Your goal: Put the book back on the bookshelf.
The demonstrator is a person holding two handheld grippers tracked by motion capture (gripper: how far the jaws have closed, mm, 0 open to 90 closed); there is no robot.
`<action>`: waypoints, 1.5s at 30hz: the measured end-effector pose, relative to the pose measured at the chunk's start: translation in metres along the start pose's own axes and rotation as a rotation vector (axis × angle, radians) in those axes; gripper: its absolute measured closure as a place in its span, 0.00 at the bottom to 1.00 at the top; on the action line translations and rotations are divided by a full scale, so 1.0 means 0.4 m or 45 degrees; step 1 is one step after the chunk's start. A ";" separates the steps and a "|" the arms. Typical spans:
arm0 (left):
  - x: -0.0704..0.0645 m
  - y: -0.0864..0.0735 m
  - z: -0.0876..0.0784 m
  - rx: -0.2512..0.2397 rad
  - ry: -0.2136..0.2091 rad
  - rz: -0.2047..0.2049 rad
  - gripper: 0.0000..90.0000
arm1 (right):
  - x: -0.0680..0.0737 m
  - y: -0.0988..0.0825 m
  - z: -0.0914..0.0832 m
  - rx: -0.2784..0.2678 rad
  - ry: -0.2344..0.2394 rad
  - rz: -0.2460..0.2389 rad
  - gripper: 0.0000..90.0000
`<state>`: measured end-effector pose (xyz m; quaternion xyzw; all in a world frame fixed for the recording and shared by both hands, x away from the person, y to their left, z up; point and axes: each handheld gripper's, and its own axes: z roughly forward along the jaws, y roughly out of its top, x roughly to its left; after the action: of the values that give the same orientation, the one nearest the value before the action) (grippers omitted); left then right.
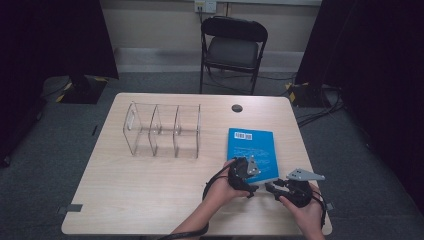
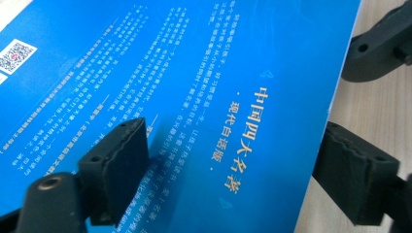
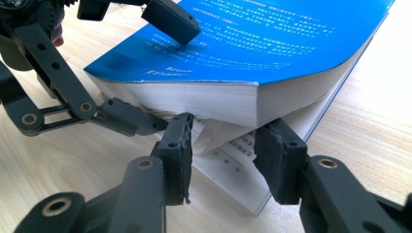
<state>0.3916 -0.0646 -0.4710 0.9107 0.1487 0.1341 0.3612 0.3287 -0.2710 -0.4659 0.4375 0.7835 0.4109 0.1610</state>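
Book: one, blue-covered, lying flat at the lower right of the high view, on the right part of the table. Its back cover faces up, printed with white text and one barcode near its far edge.

Your left gripper sits at the book's near edge. In the left gripper view its two jaws stand spread, one over the blue cover and one past the cover's edge above the wood; neither pad visibly presses on it.

Your right gripper lies just right of the left one. In the right gripper view its jaws reach in under the lifted block of pages, at a few loose pages below; whether they pinch them, you cannot tell from the picture.

Further out: one clear rack with three compartments at centre left, one dark round disc near the table's far edge, and one black folding chair at top centre.
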 end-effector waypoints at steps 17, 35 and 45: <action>-0.008 0.006 -0.001 -0.014 0.010 0.057 0.32 | -0.004 -0.002 0.001 -0.006 0.011 0.027 0.65; -0.020 0.005 -0.003 -0.044 0.030 0.095 0.44 | -0.006 0.001 0.003 -0.027 0.034 0.064 0.67; -0.026 0.032 -0.023 0.021 0.007 0.167 0.67 | -0.019 -0.008 0.008 -0.029 0.045 0.052 0.47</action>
<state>0.3811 -0.0717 -0.4570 0.9211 0.0908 0.1589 0.3436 0.3333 -0.2765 -0.4711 0.4440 0.7724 0.4307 0.1438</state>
